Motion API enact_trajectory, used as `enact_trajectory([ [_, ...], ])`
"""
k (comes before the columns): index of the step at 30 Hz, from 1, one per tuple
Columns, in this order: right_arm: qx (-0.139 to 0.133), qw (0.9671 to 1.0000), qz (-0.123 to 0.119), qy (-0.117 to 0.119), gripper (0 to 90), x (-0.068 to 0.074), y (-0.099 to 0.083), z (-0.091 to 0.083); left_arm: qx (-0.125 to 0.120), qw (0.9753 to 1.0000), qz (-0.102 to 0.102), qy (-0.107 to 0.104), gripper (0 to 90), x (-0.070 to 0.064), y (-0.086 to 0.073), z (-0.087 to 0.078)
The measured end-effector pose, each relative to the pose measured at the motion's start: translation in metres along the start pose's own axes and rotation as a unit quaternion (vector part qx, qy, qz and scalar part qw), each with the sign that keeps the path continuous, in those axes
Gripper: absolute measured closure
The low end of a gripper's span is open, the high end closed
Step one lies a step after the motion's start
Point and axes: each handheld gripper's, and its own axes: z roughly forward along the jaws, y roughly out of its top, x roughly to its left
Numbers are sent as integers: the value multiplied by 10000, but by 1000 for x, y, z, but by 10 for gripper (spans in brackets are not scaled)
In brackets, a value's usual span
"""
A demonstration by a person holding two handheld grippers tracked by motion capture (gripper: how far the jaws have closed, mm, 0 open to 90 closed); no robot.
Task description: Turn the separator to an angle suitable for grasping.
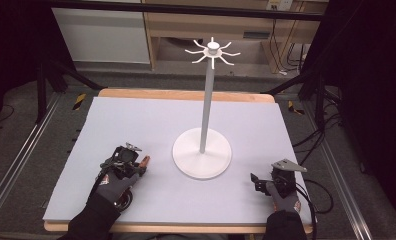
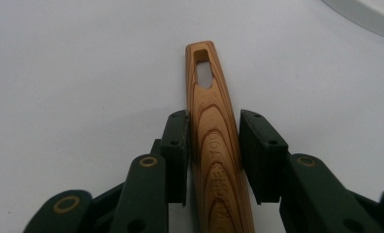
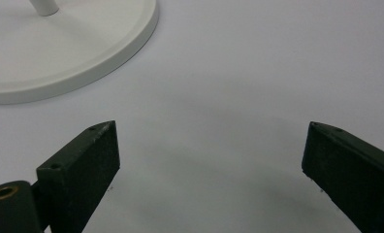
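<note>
A wooden utensil handle (image 2: 214, 145) with striped grain and a slotted hanging hole at its tip runs between the jaws of my left gripper (image 2: 213, 127), which is shut on it. From above, the handle's tip (image 1: 144, 161) pokes out of the left gripper (image 1: 138, 162) at the table's front left, pointing toward the white stand. The rest of the utensil is hidden under the hand. My right gripper (image 3: 209, 155) stands open with nothing between its fingers, low over the mat at the front right (image 1: 256, 179).
A white stand with a round base (image 1: 202, 152), a tall pole (image 1: 206, 105) and a ring of hooks (image 1: 212, 51) on top stands mid-table. Its base (image 3: 69, 53) lies just left of the right gripper. The pale mat (image 1: 136, 120) covers the wooden table.
</note>
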Motion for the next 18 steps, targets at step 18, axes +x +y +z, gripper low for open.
enact_trajectory([
  [18,23,10000,66,24,68,-1,0,0,-96,9999,-76,-81,677,4,-2,-1],
])
